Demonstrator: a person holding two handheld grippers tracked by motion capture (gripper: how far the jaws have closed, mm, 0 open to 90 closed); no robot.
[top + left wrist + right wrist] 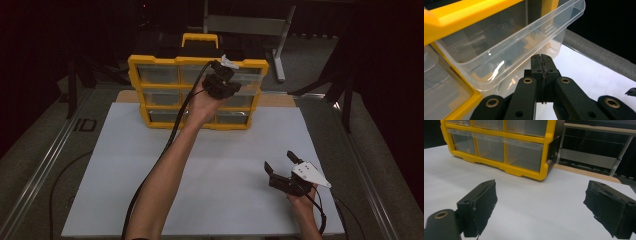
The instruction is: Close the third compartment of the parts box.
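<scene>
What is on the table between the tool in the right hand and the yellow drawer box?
Nothing. In the right gripper view, only bare white table stretches from the open right tool to the yellow drawer box. The high view agrees.

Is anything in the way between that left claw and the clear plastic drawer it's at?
Nothing visible. The left gripper sits shut right against the clear plastic drawer, which is pulled out of the yellow drawer cabinet; whether it pinches the drawer's edge is unclear.

Dim, dark surroundings; white table sheet (210, 190) lit from overhead, soft shadows; glare streaks on clear drawer (506, 47); near jaws slightly blurred.
</scene>
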